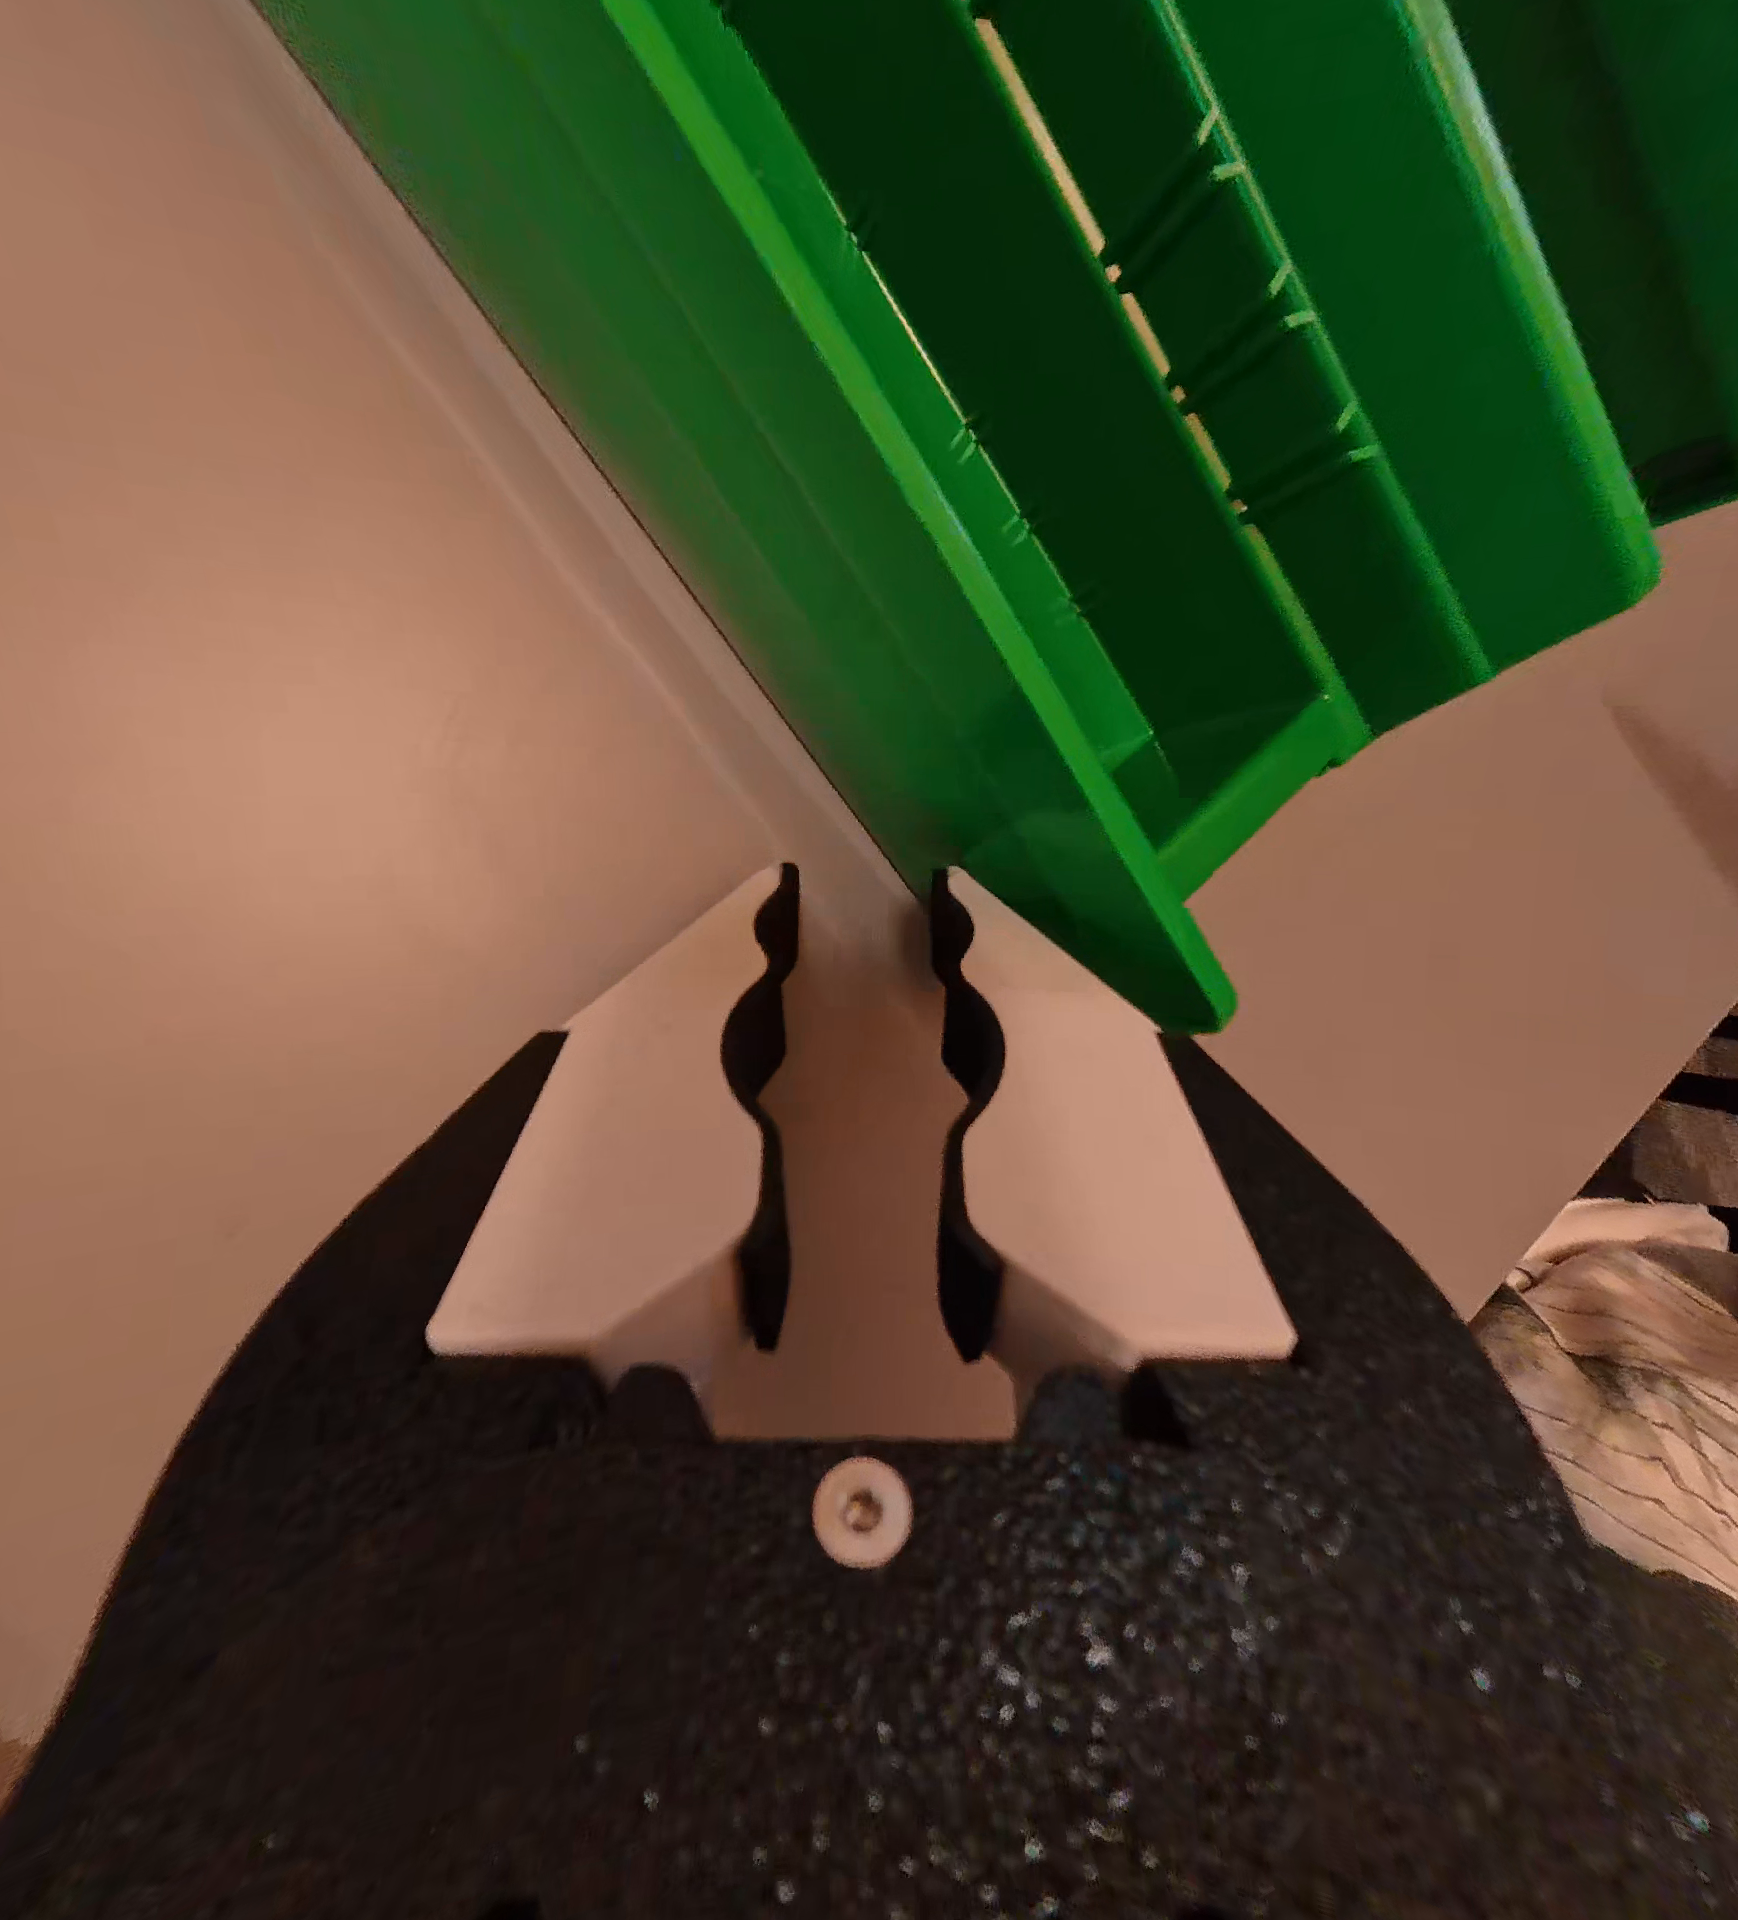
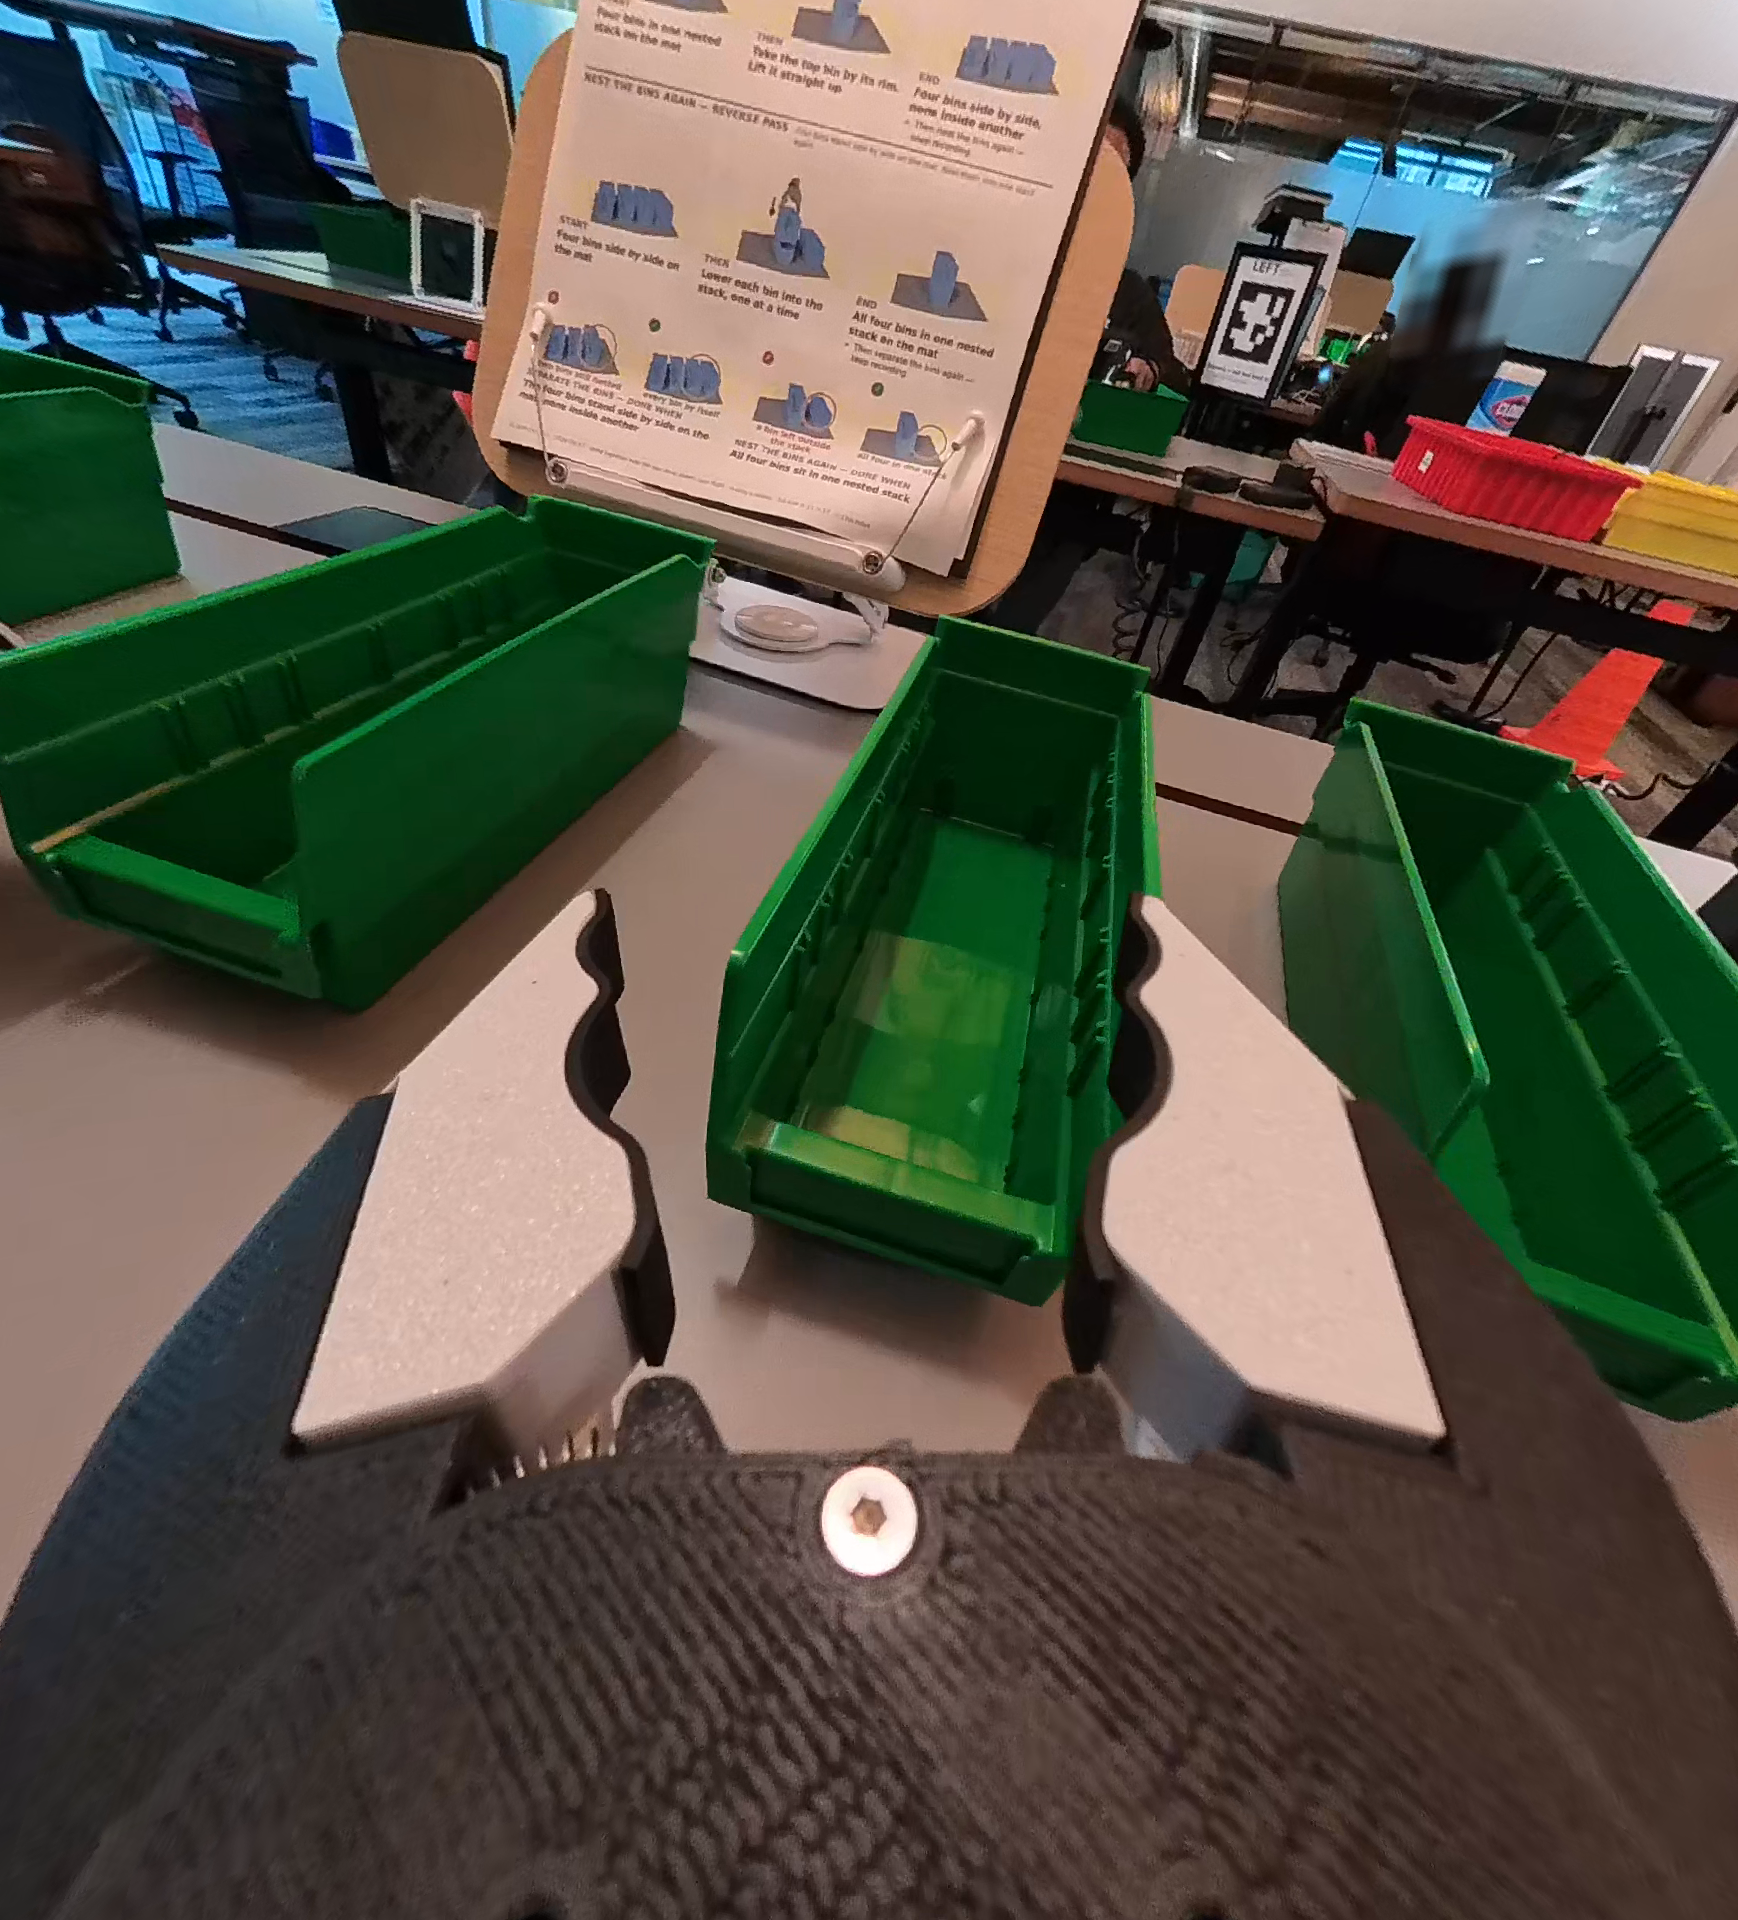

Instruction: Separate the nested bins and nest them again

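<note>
In the right wrist view, three green bins lie apart on the grey table (image 2: 117, 1091): the left bin (image 2: 325, 748), the middle bin (image 2: 948, 956) and the right bin (image 2: 1571, 1039). My right gripper (image 2: 870, 914) is wide open and empty. Its fingers stand to either side of the middle bin's near end, and the right fingertip (image 2: 1145, 925) overlaps that bin's right wall. In the left wrist view, my left gripper (image 1: 865, 878) is open by a narrow gap and holds nothing. Its right fingertip (image 1: 943, 904) is at the corner of a green bin (image 1: 1052, 468).
A fourth green bin (image 2: 34, 488) stands at the far left. A stand with an instruction sheet (image 2: 803, 260) is behind the bins. Red (image 2: 1499, 483) and yellow (image 2: 1696, 530) trays sit on a farther table. The table edge (image 1: 1467, 1195) is at my left gripper's right, with cloth (image 1: 1675, 1403) beyond.
</note>
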`<state>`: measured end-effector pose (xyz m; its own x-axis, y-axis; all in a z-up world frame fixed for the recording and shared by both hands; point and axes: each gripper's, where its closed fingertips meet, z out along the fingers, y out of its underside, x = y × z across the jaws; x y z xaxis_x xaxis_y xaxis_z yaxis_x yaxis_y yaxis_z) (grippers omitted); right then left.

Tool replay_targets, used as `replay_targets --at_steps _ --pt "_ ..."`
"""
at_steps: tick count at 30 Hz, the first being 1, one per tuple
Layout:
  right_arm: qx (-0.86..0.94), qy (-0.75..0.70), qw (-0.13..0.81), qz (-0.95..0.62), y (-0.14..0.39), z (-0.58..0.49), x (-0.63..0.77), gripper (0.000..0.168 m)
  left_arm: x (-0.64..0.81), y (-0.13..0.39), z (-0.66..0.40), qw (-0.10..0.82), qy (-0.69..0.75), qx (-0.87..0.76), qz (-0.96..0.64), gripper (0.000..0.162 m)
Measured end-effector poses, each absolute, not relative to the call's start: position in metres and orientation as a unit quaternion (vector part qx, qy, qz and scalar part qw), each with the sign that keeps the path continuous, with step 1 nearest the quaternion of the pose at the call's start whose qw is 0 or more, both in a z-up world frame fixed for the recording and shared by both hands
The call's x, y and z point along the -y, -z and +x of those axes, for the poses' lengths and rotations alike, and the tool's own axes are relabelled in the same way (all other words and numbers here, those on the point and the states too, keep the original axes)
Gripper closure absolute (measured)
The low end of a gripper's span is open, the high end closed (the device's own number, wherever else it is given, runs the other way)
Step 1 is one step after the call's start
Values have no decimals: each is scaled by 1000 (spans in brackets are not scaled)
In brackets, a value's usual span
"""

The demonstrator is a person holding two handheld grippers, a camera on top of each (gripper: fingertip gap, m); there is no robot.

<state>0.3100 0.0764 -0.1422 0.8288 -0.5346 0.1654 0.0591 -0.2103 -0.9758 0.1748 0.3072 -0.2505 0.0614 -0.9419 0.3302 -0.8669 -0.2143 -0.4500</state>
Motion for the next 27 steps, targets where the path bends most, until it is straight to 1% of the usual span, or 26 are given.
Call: replay_targets --at_steps 2,4,7,9,12,15,18,20,24,27 --pt "-170 244 602 -741 143 313 -76 70 -307 254 173 59 280 -625 -726 135" --pt "-176 252 591 -746 143 317 -75 64 -313 254 171 68 277 -623 -728 131" --pt "-190 273 562 -757 143 328 -72 48 -326 248 168 95 278 -608 -738 124" --pt "-204 276 551 -761 139 336 -73 39 -336 239 169 133 286 -595 -739 115" --pt "-223 234 528 -786 137 346 -87 38 -349 227 172 185 299 -568 -744 102" --pt "-241 155 484 -826 139 358 -109 42 -351 222 172 200 310 -553 -747 92" --pt "-253 85 469 -842 128 374 -131 44 -349 224 172 218 312 -546 -746 87" --pt "-267 58 454 -848 126 392 -145 53 -347 230 170 227 309 -545 -746 84" --pt "-308 63 343 -885 154 428 -147 50 -359 244 165 266 275 -521 -763 77" --pt "-323 48 323 -888 161 433 -158 50 -366 241 164 305 274 -501 -762 75"
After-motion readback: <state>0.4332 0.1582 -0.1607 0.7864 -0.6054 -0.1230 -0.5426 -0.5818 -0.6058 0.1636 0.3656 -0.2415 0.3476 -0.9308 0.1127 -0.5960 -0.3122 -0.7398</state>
